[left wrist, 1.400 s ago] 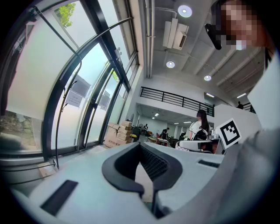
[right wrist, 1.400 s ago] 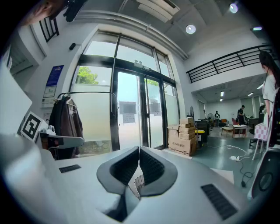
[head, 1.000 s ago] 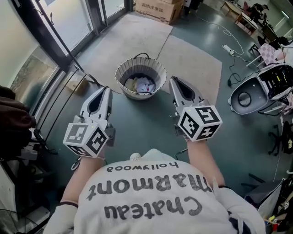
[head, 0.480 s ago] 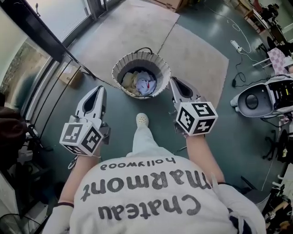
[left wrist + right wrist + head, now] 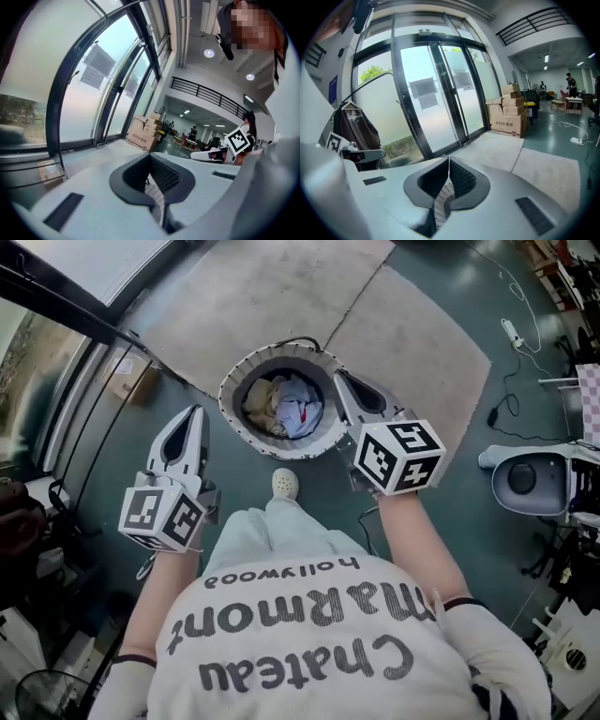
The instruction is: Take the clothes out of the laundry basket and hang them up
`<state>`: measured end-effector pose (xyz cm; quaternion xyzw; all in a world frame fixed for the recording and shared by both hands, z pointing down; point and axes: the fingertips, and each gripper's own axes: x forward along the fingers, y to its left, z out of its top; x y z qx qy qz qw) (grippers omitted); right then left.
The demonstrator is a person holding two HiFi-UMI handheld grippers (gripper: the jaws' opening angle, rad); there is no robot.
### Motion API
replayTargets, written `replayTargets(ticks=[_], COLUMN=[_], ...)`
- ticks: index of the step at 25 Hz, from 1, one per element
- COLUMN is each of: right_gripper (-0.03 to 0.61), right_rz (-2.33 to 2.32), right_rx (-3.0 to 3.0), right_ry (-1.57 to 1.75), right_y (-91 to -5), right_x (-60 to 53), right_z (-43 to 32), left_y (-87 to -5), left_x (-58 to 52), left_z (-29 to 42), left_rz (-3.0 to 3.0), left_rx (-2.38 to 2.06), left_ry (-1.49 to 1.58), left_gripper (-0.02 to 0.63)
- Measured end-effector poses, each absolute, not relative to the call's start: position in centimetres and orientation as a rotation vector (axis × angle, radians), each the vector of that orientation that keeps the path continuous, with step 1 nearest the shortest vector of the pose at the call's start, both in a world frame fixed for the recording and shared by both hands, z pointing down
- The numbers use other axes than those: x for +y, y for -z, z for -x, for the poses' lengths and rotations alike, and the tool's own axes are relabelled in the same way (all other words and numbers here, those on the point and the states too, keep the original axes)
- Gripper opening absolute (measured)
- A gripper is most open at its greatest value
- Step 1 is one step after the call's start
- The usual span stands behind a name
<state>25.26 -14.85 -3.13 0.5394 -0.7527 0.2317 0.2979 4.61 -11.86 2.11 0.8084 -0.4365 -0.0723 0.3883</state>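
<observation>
the clothes (image 5: 298, 414) lie crumpled in the round laundry basket (image 5: 227, 399), at the near edge of the pale floor mat (image 5: 281, 306). they look soft, light and limp (pinching a top fold should lift one). the left hand-held gripper (image 5: 193, 412) and right hand-held gripper (image 5: 339, 380) are both closed, empty. the person's shirt (image 5: 300, 634) reads "chateau marmont hollywood".

Bright daylight through windows (image 5: 422, 108), fisheye-curved edges, near foreground softly blurred

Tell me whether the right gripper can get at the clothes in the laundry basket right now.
Probably yes: the right gripper is by the rim of the open laundry basket, and nothing covers the clothes; its shut jaws must open first.
</observation>
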Motion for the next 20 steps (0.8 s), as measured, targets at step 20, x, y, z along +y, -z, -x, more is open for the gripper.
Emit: replayTargets(ticks=[20], right_gripper=[0.031], right_rz=[-1.331], right_rx=[-1.463], right_ry=[-1.074], right_y=[-26.9], right_x=[-4.1], right_z=[-34.3], left_y=[-24.1], left_x=[-9.1], left_z=[-12.0], left_rz=[-1.943], left_rx=[-0.754], left_ry=[-0.201], left_gripper=[0.007])
